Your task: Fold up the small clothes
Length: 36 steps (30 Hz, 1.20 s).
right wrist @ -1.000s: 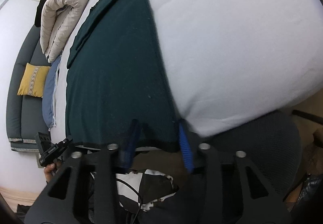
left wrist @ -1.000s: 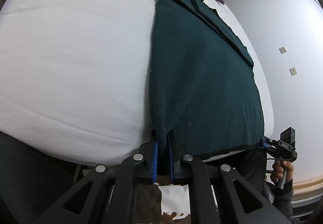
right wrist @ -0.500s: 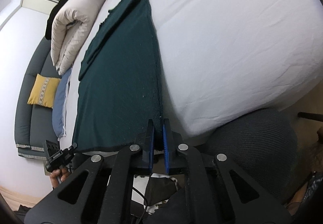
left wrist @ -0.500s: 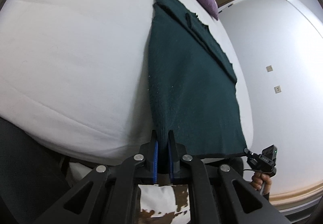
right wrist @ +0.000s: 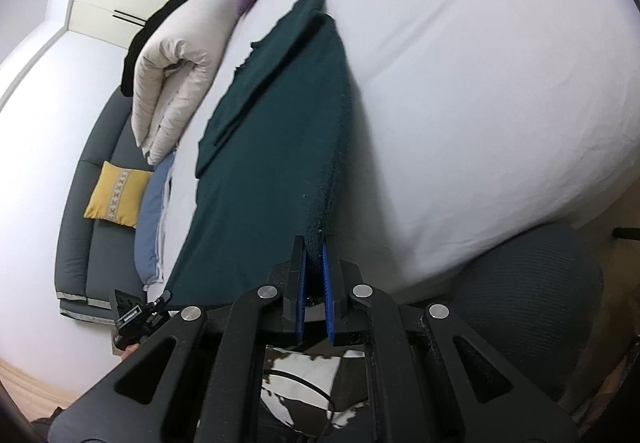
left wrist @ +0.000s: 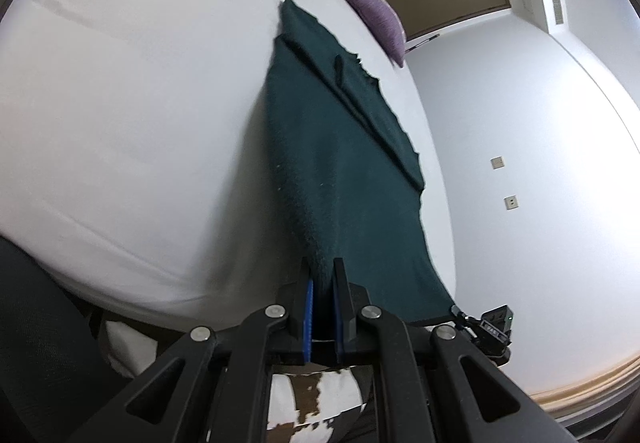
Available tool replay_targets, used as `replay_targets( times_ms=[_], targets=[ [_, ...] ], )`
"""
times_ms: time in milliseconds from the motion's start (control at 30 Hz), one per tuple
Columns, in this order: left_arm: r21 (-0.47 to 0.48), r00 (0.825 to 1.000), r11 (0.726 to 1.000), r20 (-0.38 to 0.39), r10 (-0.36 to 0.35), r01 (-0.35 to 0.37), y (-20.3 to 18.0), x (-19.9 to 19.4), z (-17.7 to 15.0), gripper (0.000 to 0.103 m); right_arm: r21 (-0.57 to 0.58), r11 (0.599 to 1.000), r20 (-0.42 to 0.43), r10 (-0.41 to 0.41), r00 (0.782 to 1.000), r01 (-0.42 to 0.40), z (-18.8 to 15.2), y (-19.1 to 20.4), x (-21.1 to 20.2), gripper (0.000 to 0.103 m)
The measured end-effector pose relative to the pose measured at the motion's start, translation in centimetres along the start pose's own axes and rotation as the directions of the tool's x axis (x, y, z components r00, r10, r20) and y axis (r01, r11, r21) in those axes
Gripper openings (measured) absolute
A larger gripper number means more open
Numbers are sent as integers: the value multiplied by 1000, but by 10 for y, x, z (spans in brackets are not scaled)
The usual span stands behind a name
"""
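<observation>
A dark green garment (left wrist: 344, 163) lies lengthwise on the white bed (left wrist: 132, 115), with folded-in parts at its far end. My left gripper (left wrist: 322, 267) is shut on its near left corner, which is lifted off the sheet. In the right wrist view the same green garment (right wrist: 276, 147) stretches away, and my right gripper (right wrist: 314, 243) is shut on its near right corner. The near hem hangs taut between both grippers above the bed's edge. Each gripper shows small in the other's view, the right gripper (left wrist: 490, 329) low at the right, the left gripper (right wrist: 134, 317) low at the left.
A rolled beige duvet (right wrist: 176, 83) and a purple pillow (left wrist: 378, 21) lie at the far end of the bed. A grey sofa with a yellow cushion (right wrist: 116, 193) stands to the left. A dark mesh chair (right wrist: 532, 295) sits at the bed's near edge.
My right gripper's jaws closed on the garment's near right corner. Both grippers then rose and tilted up, lifting the near hem off the bed.
</observation>
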<state>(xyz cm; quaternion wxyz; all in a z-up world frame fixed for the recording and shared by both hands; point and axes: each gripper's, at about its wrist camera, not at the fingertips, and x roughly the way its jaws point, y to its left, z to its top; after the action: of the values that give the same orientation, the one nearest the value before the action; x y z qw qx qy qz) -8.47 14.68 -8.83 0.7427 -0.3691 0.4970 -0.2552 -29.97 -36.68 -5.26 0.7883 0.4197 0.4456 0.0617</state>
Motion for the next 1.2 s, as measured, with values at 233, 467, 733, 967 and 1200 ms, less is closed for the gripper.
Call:
replay_targets(
  times_ms=[233, 467, 733, 967, 1200],
  targets=[
    [-18, 998, 998, 37, -59, 60, -12, -9, 14, 9, 34, 998, 46, 51, 998, -52, 14, 7, -13, 6],
    [-9, 992, 995, 78, -98, 99, -28, -12, 40, 9, 40, 993, 117, 106, 987, -111, 43, 23, -21, 6],
    [-21, 986, 993, 123, -109, 113, -33, -6, 70, 9, 38, 988, 185, 142, 972, -152, 83, 46, -23, 6],
    [-8, 985, 994, 135, -105, 107, -37, 2, 94, 9, 12, 987, 210, 157, 965, -163, 108, 68, -18, 6],
    [11, 984, 995, 147, -101, 101, -45, 13, 123, 9, -5, 988, 235, 151, 960, -154, 135, 83, -7, 6]
  ],
)
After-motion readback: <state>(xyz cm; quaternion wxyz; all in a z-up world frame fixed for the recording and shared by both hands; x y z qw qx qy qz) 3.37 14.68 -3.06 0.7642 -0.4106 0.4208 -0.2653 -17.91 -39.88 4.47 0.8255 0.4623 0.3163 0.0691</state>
